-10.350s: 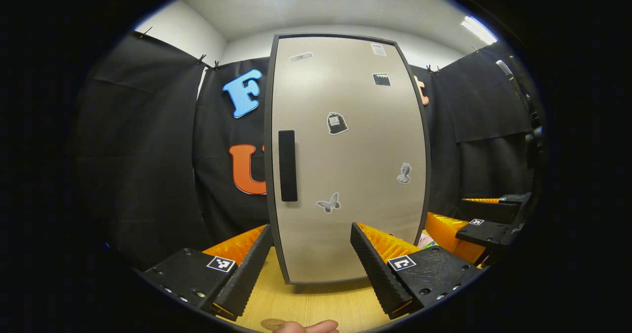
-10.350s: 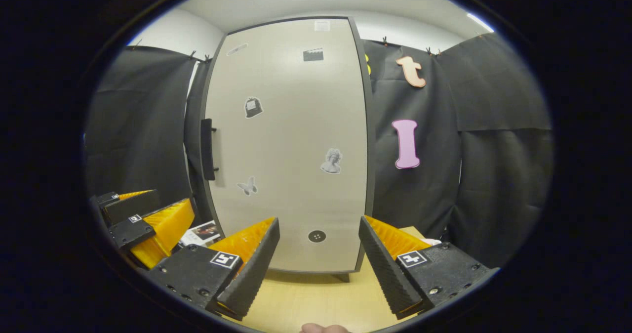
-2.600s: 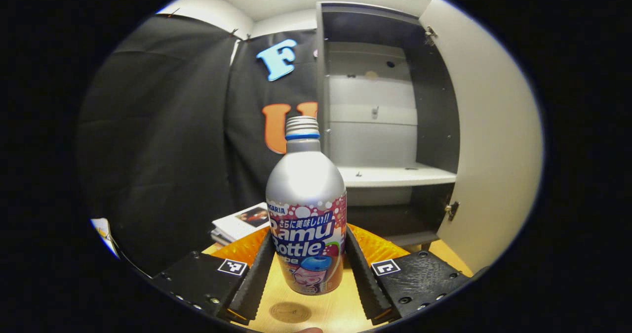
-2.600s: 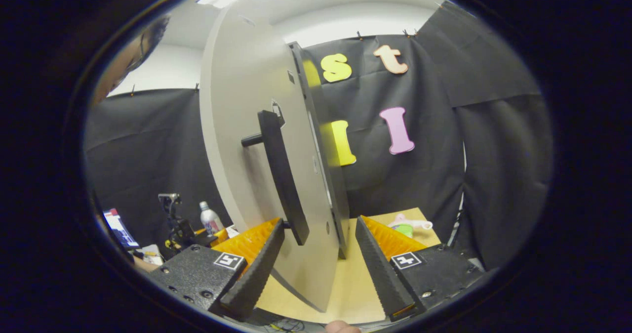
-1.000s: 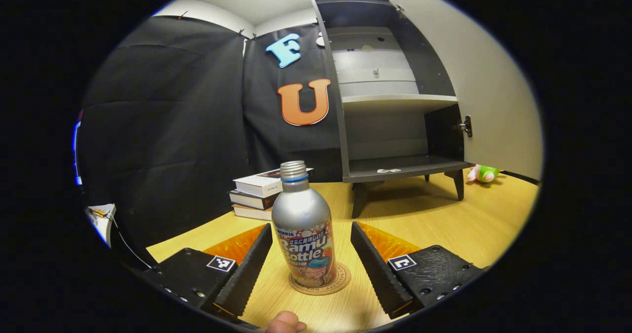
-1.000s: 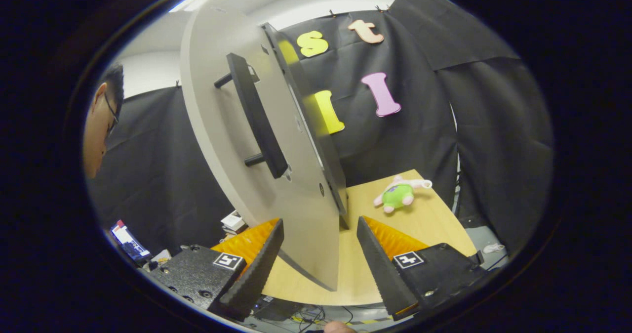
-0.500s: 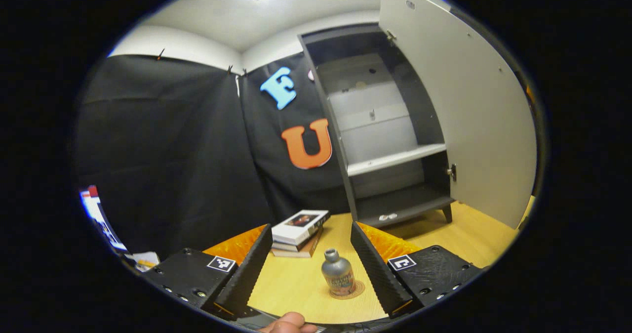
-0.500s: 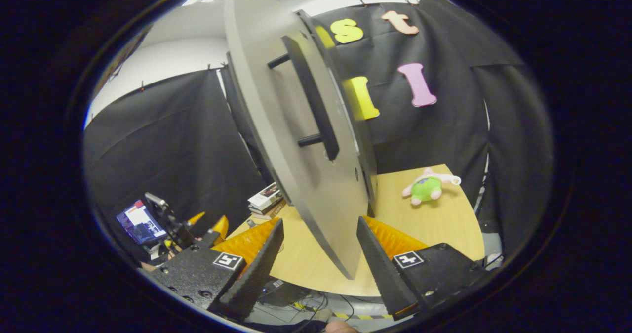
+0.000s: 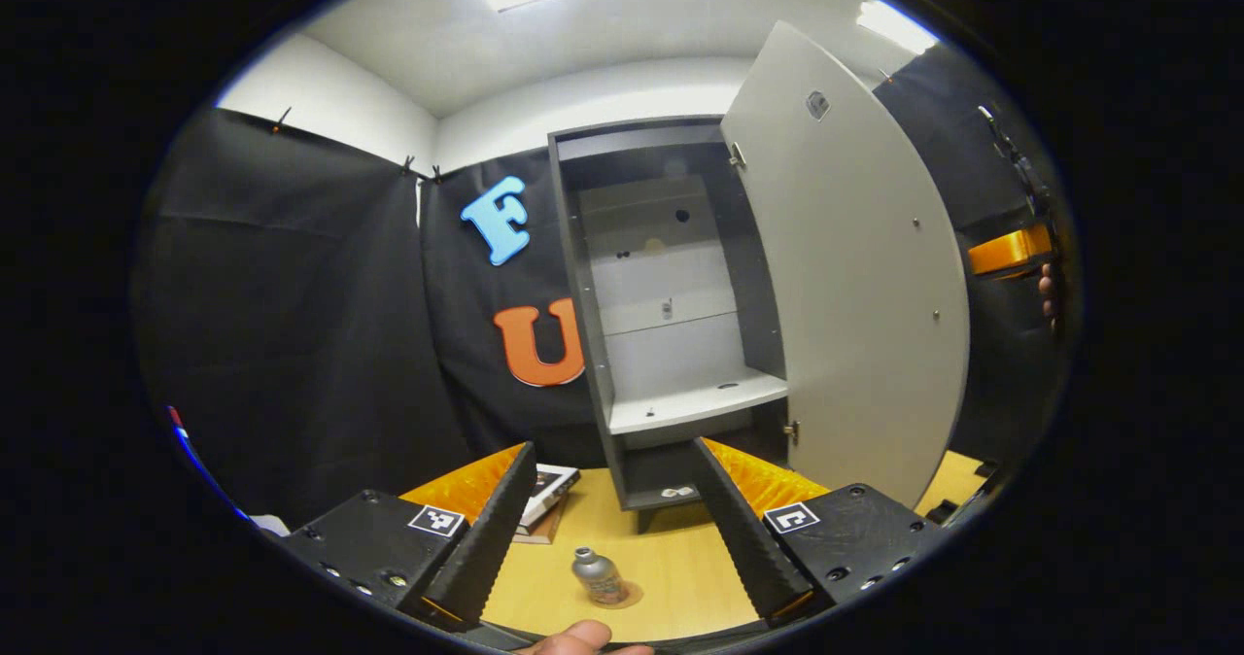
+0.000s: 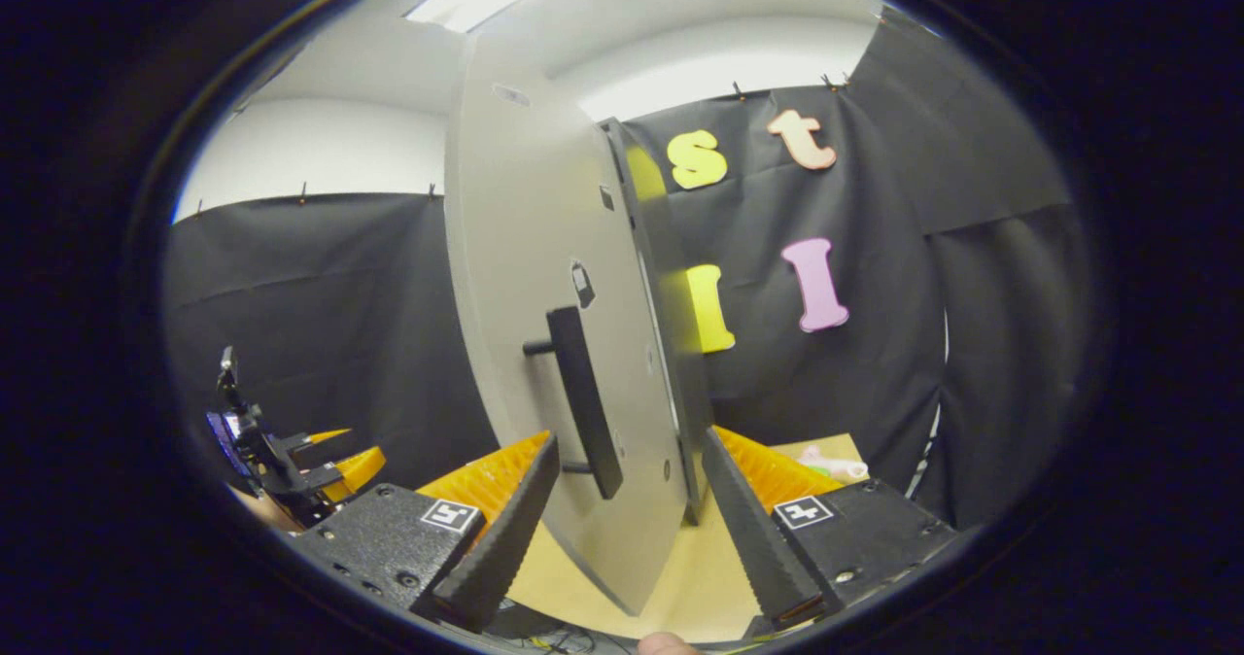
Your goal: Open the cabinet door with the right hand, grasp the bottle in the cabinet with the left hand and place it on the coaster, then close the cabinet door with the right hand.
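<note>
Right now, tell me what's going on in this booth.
A person holds a gripper in each hand. The bottle stands on the coaster on the table, free of the open left gripper, which hangs above it. The cabinet is open, its door swung wide. The right gripper is open, with the door's edge between its fingers, near the handle. Closing the door is what remains.

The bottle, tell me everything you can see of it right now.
The bottle is small in the left gripper view: a silvery, metal-looking body with a capped neck and a coloured label band low down. It stands upright on the round coaster on the wooden table, in front of the open cabinet. Nothing grips it; the left gripper is open above it.
</note>
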Motion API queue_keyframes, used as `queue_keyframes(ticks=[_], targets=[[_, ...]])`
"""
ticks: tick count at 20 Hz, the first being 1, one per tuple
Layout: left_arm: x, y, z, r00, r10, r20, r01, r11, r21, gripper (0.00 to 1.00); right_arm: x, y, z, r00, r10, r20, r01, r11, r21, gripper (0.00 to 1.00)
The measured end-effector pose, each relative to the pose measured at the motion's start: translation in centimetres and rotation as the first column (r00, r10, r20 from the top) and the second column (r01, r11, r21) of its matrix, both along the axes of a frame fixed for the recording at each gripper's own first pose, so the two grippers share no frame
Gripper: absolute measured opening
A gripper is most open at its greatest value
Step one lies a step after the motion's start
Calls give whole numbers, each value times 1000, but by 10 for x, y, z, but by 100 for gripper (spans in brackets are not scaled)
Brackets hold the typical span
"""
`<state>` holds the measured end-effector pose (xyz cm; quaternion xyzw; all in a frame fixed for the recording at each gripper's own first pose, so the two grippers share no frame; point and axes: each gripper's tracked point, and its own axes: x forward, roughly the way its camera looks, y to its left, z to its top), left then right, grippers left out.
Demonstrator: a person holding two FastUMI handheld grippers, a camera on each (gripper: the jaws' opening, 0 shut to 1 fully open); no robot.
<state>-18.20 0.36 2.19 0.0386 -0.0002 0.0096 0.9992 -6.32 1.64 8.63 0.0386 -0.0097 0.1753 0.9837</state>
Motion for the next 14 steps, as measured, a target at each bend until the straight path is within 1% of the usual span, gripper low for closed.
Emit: queue_keyframes(ticks=[1, 2, 3, 4, 5, 6, 7, 8, 9, 10, 12, 14], targets=[[0, -5, 4, 1000, -17, -8, 17, 1000, -17, 96, 8, 3, -5, 1000, -1, -15, 1, 1000, -30, 93], [2, -6, 11, 1000, -25, -4, 25, 1000, -18, 96, 12, 11, -9, 1000, 14, -24, -15, 999, -43, 95], [5, -6, 15, 1000, -31, 3, 31, 999, -10, 96, 13, 25, -12, 999, 44, -31, -45, 997, -55, 94], [11, -10, 10, 998, -58, -15, 57, 998, -9, 96, 17, 29, -13, 999, 44, -21, -45, 997, -62, 96], [12, -14, 3, 997, -77, -31, 77, 997, -14, 96, 18, 33, -10, 999, 49, -14, -50, 996, -68, 93], [14, -13, 1, 995, -88, -37, 87, 996, -19, 96, 15, 37, -10, 999, 54, -9, -54, 996, -69, 87], [16, -11, -1, 995, -91, -41, 90, 996, -24, 100, 14, 42, -12, 998, 65, -13, -66, 995, -72, 93], [17, -6, -1, 995, -88, -44, 87, 996, -28, 96, 17, 47, -13, 997, 75, -18, -77, 994, -74, 93], [18, -1, -3, 996, -78, -47, 76, 996, -37, 96, 19, 52, -14, 996, 83, -22, -84, 993, -77, 87], [19, 3, -5, 996, -71, -51, 68, 996, -56, 96, 20, 58, -14, 996, 85, -24, -86, 993, -78, 93], [22, 11, -15, 995, -61, -74, 53, 993, -102, 96, 24, 70, -15, 995, 97, -27, -99, 992, -85, 93], [24, 27, -25, 994, -34, -100, 20, 991, -134, 96, 27, 85, -17, 992, 121, -34, -123, 989, -78, 93]])
